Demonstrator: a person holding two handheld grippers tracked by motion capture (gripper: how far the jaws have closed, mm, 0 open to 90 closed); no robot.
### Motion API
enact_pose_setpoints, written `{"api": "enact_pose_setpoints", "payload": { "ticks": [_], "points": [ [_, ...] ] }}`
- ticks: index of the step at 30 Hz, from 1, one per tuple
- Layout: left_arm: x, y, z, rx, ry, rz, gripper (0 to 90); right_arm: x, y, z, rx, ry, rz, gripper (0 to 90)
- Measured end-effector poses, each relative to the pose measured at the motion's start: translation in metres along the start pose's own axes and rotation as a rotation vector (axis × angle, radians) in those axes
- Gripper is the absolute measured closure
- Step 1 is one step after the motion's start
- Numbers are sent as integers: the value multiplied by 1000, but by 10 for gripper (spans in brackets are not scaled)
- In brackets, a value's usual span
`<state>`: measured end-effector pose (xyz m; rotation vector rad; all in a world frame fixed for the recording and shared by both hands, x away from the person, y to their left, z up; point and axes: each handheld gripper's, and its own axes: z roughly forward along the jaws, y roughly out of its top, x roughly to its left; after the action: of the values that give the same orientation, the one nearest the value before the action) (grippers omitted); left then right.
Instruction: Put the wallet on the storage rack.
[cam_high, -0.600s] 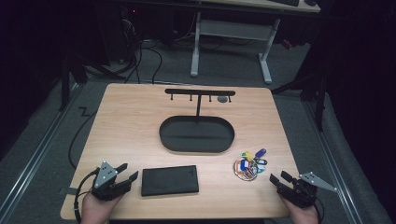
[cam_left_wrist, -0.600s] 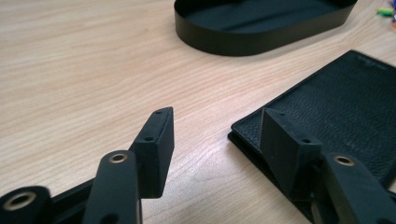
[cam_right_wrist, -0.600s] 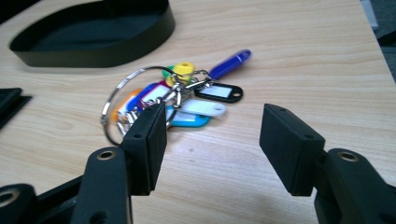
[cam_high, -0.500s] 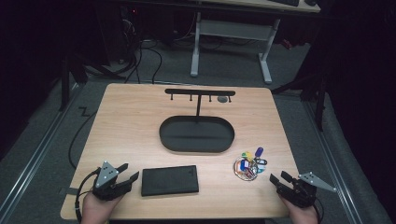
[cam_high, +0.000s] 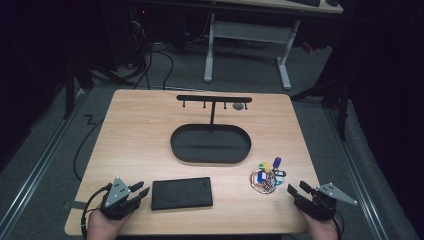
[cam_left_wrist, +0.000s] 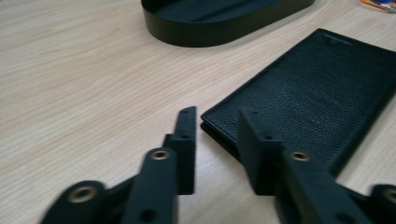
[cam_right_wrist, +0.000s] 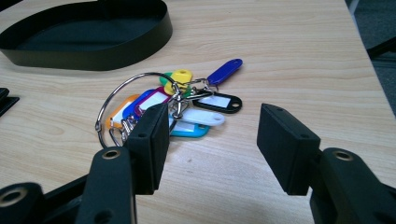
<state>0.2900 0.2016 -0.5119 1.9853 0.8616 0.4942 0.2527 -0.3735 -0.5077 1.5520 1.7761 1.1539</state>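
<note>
A black leather wallet (cam_high: 182, 193) (cam_left_wrist: 308, 98) lies flat near the table's front edge. Just left of it rests my left gripper (cam_high: 141, 191) (cam_left_wrist: 217, 126), open, its jaws pointing at the wallet's near corner without touching it. A metal ring of coloured key tags (cam_high: 266, 176) (cam_right_wrist: 177, 105) lies at the front right. My right gripper (cam_high: 296, 189) (cam_right_wrist: 212, 140) sits right of the keys, open, with nothing between its jaws. A black oval tray (cam_high: 210, 145) (cam_left_wrist: 219, 18) (cam_right_wrist: 84, 37) with an upright hook rack (cam_high: 214, 100) stands mid-table.
The wooden table (cam_high: 140, 130) has bare room on its left half and behind the rack. Its right edge runs close to my right gripper. Beyond the table are a grey floor, cables and a white desk frame (cam_high: 245, 45).
</note>
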Motion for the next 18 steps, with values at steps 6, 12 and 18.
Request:
{"api": "enact_pose_setpoints", "payload": {
  "ticks": [6,12,18],
  "points": [
    [-41,11,10,56,-94,119,900,1,0,4,7,14,-1,449],
    [-80,21,24,77,-188,199,900,4,2,6,14,23,-12,456],
    [-113,24,44,134,-231,246,900,5,1,6,22,28,-17,457]
  ]
}}
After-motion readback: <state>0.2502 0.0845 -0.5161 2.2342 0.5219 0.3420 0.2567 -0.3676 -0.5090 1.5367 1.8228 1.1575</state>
